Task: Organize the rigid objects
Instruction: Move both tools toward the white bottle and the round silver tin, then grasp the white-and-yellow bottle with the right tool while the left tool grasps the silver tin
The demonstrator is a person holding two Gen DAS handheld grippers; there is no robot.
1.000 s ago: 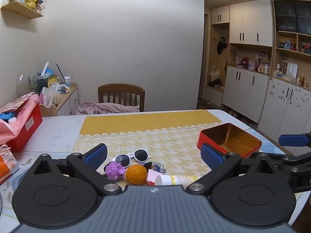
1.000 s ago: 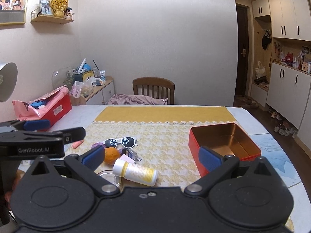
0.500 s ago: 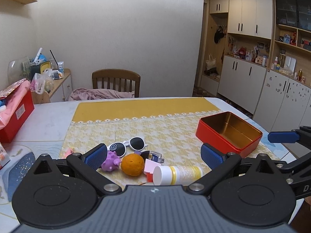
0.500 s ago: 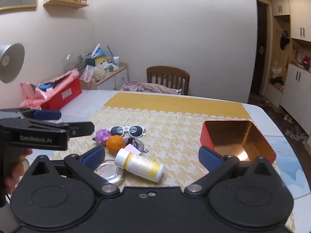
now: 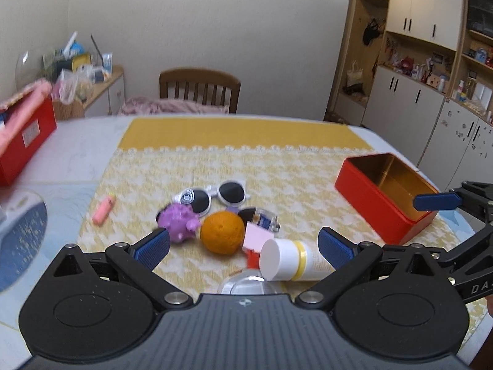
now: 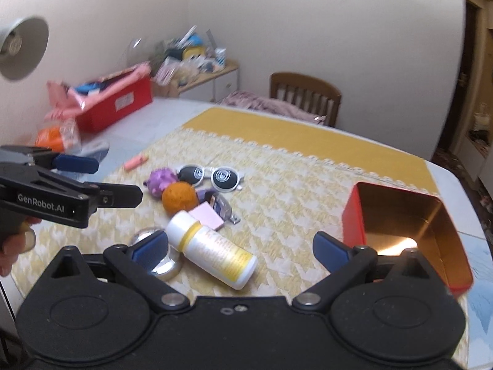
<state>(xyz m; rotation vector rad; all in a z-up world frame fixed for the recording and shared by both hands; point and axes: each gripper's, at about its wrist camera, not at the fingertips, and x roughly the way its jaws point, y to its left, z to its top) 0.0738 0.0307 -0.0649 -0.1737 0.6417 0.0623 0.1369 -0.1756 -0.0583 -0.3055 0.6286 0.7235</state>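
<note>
While both grippers hang over the table, nothing's grabbed, so:

Left gripper (image 5: 243, 245): jaws spread wide, blue ribbed pads, holding nothing and touching nothing; the pile sits in the gap between the fingers.
Right gripper (image 6: 240, 245): same deal, wide apart and empty, with the bottle lying between its fingers in its own view.
Bottle (image 6: 212, 249): white plastic cylinder on its side, yellow band near the flat cap, printed label; near edge of the cloth, cap end touching or just beside the pink card.
Orange (image 5: 222, 232): round, dimpled skin, middle of the pile, right beside the purple toy.
Purple toy (image 5: 178, 218): knobbly ball with stubby spikes, looks rubbery.
Sunglasses (image 5: 212, 195): white round frames, dark lenses, lying flat just behind the toy and orange.
Pink card (image 6: 207, 216): flat square, tucked between orange and bottle.
Clear bit (image 6: 222, 208): small see-through plastic thing with dark print, beside the card; can't tell what it is.
Glass disc (image 6: 163, 263): clear and round, partly under the right gripper's left finger in view, next to the bottle.
Pink stick (image 5: 104, 209): small pink tube, off alone at the cloth's left edge.
Tin (image 5: 369, 194): red rectangular metal box, shiny gold inside, open, well right of the pile.
Cloth (image 5: 277, 166): yellow woven houndstooth with a lacy trim.
</note>
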